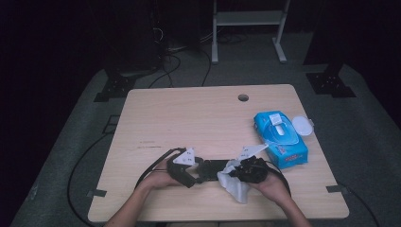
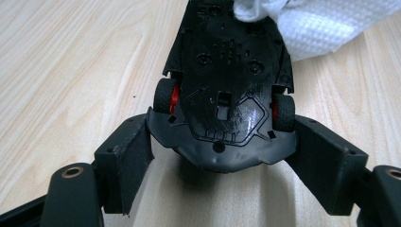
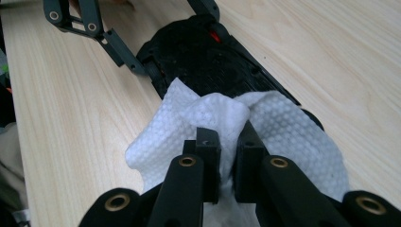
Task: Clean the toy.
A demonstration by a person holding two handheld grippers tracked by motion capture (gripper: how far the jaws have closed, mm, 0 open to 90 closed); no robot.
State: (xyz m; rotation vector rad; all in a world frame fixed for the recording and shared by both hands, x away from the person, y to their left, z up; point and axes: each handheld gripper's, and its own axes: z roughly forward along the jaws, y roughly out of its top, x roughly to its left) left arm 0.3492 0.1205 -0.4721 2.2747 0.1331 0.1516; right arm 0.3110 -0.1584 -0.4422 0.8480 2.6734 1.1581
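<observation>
Pale wooden table [image 1: 189,118] across mid-frame. Blue plastic wipes pack [image 1: 281,139] at right, untouched. Lower centre: black toy car with red-hubbed wheels [image 2: 222,90], belly up, clamped at one end by left tongs [image 2: 222,156]. White dimpled wipe [image 3: 208,118] draped on the other end, pinched tight in right tongs [image 3: 227,142]. Likely trouble: hard scrubbing twisting the car out of that end-only grip, or the wipe snagging on a wheel.

A black plastic toy car with red-hubbed wheels [image 2: 222,94] lies upside down, underside up, at the lower centre of the high view. A white embossed paper wipe [image 3: 265,127], crumpled, rests against the car's far end.
</observation>
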